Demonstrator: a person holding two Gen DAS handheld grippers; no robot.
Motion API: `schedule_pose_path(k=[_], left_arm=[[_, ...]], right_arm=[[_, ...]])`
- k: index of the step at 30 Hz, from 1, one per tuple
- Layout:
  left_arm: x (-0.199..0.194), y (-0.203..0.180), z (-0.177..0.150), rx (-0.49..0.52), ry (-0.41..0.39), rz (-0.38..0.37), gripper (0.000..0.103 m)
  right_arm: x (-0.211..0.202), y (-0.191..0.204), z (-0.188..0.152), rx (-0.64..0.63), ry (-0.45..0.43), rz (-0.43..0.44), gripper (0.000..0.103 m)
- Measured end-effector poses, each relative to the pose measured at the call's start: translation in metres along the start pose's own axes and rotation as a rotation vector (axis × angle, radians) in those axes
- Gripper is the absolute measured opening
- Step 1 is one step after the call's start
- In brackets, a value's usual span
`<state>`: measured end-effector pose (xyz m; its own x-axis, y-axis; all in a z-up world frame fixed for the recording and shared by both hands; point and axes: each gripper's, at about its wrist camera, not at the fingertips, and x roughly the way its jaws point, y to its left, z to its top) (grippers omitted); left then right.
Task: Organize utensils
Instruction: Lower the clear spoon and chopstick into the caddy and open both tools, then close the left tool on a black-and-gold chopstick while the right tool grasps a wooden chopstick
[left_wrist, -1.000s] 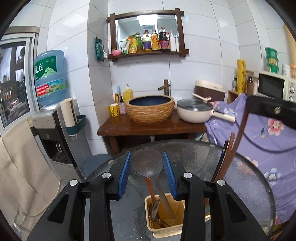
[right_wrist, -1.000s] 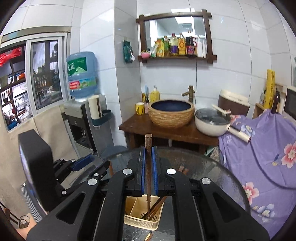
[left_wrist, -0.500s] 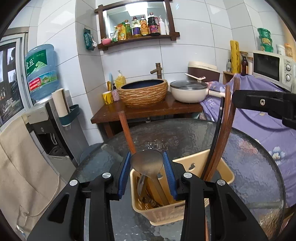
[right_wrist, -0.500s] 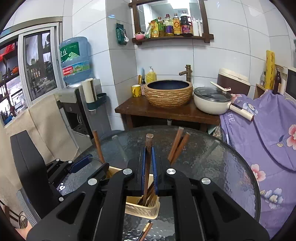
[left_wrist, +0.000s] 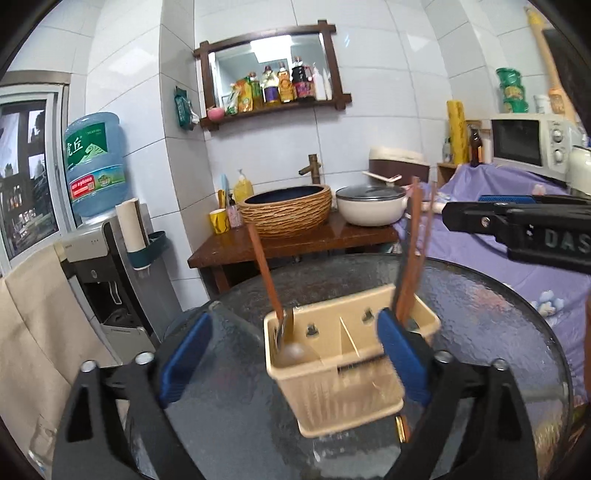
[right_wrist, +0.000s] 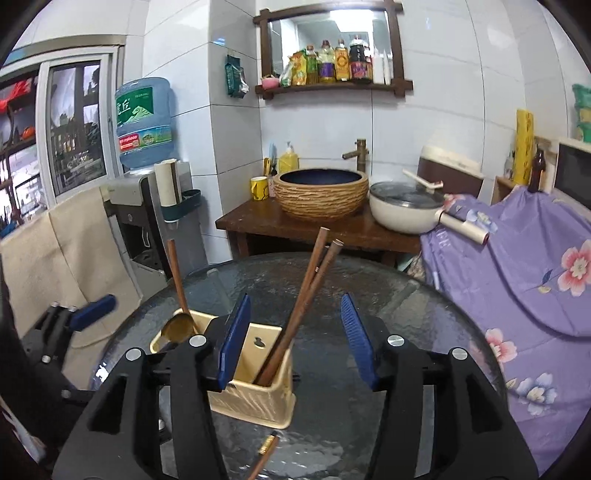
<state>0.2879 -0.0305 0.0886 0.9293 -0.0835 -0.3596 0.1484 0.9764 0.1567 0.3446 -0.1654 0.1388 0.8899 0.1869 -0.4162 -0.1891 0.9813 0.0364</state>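
your left tool spread, spoon dropped | right tool spread, chopsticks released into caddy | one chopstick left at 6 o'clock on worktop

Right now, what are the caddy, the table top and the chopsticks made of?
Caddy: looks like beige moulded plastic, matte, ribbed walls.
Table top: textured dark glass, pebbled and glossy.
Chopsticks: probably reddish-brown wood, smooth finish; could be lacquered.

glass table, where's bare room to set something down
Bare glass lies right of the caddy, toward the purple cloth, and along the far rim. It is crowded near the caddy, where a chopstick lies in front.
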Motion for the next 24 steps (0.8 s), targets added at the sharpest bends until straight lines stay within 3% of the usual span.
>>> schedule_pose_path(k=[2, 5, 13, 24], left_arm=[[-0.01, -0.003, -0.015, 0.016, 0.007, -0.001, 0.091], [-0.021, -0.003, -0.047, 0.038, 0.045, 0.017, 0.091], [-0.025, 0.021, -0.105, -0.069, 0.183, 0.053, 0.091], [-0.035, 0.033, -0.118, -0.13, 0.195, 0.062, 0.091]], right_arm=[[-0.008, 0.001, -0.019, -0.024, 0.007, -0.004, 0.066], [-0.007, 0.001, -0.052, -0.041, 0.072, 0.004, 0.073], [0.02, 0.028, -0.169, -0.096, 0.319, -0.016, 0.074], [0.04, 0.061, -0.201, -0.161, 0.429, -0.036, 0.074]])
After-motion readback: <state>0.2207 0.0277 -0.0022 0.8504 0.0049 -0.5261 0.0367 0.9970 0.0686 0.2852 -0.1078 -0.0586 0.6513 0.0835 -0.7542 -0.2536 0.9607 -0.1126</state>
